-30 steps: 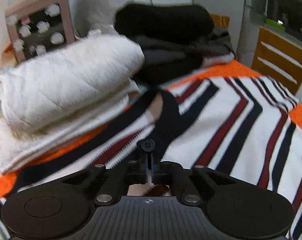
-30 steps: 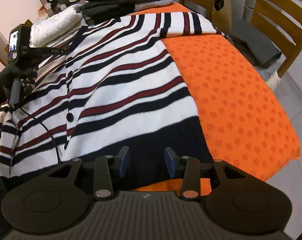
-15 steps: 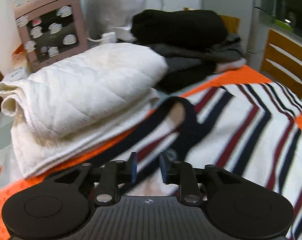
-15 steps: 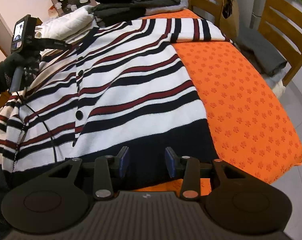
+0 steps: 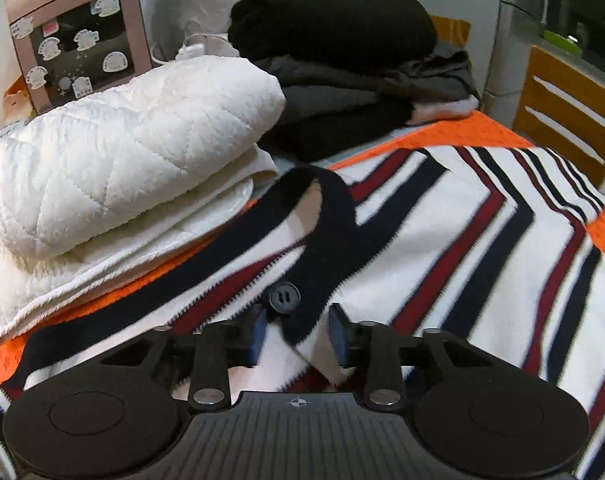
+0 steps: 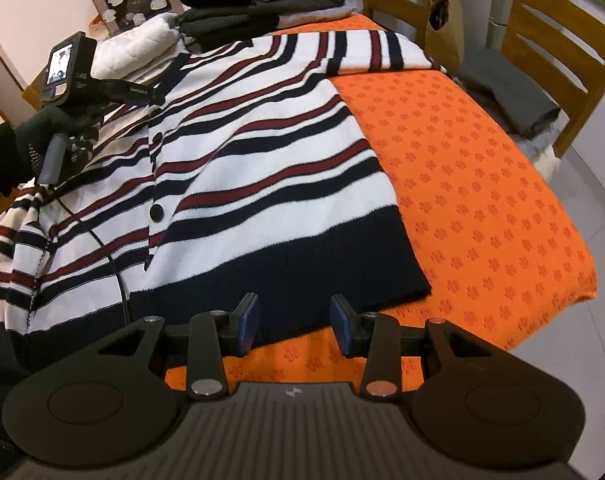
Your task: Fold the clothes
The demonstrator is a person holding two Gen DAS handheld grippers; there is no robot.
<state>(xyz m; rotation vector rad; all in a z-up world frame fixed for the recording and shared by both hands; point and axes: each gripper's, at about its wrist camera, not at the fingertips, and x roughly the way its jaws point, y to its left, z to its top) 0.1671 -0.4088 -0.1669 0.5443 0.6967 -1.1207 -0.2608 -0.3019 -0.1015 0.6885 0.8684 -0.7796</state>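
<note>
Cardigan [image 6: 282,160] flat | left gripper [image 5: 298,332] spread astride placket, just opening | right gripper [image 6: 294,324] spread

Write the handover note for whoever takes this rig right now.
Left gripper: open, jaws just opening; the striped cardigan's button band lies between the pads near the top button, not pinched.
Right gripper: open, empty, over the navy hem.
Cardigan lies spread front-up on the orange tablecloth; white quilted bundle and dark folded pile sit behind it.
Done: cardigan laid out.
Left: every fold on it.
</note>
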